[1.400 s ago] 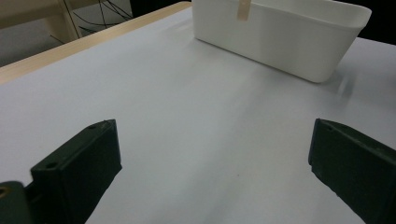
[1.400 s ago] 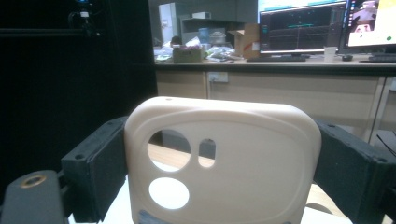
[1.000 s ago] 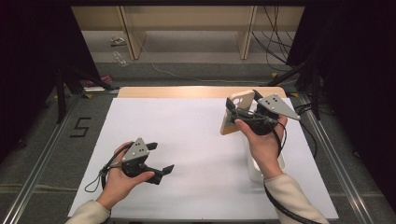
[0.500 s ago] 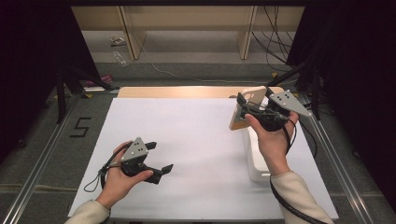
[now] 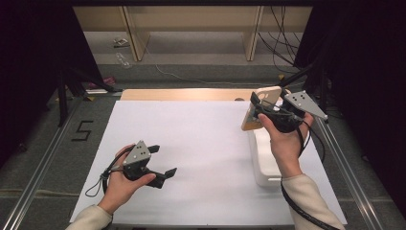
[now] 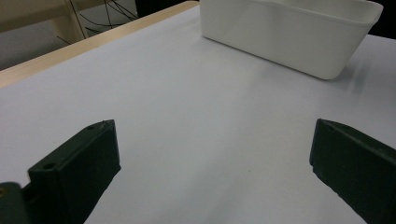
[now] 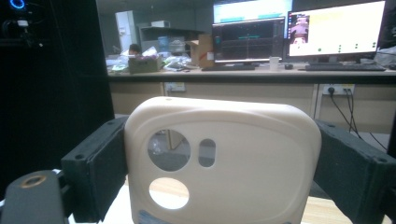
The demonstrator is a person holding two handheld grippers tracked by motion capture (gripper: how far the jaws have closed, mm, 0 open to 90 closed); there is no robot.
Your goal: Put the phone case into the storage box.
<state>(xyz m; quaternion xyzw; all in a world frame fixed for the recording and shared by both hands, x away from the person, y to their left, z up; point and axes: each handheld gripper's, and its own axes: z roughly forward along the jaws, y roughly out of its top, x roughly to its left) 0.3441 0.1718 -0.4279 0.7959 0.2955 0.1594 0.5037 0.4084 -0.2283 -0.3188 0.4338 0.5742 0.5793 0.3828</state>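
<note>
- The right gripper (image 5: 261, 109) is held up above the far right part of the table, over the far end of a white bin (image 5: 262, 158), with the person's right hand (image 5: 286, 139) wrapped around its body.
- Its jaws pinch a cream-coloured plastic case (image 5: 256, 109) by its two side edges; in the right gripper view the case (image 7: 222, 161) stands upright between the black jaws, each jaw pressed flat against one side.
- The case has rounded top corners, two round holes and a small oval slot on the face turned to that camera; what the dark mark at its lower edge is, I cannot tell from this blurred view.
- In the high view the case hangs clear of the white table sheet (image 5: 201, 143), tilted a little, its lower end near the bin's far rim.
- The white bin lies along the right side of the sheet, partly covered by the right forearm; in the left gripper view the bin (image 6: 289, 35) shows as a rounded, plain-walled tub standing well ahead of the left jaws.
- The left gripper (image 5: 163, 163) rests low over the near left part of the sheet in the person's left hand (image 5: 122, 184), well apart from the bin and the case.
- Its jaws are spread wide with only bare sheet between them.
</note>
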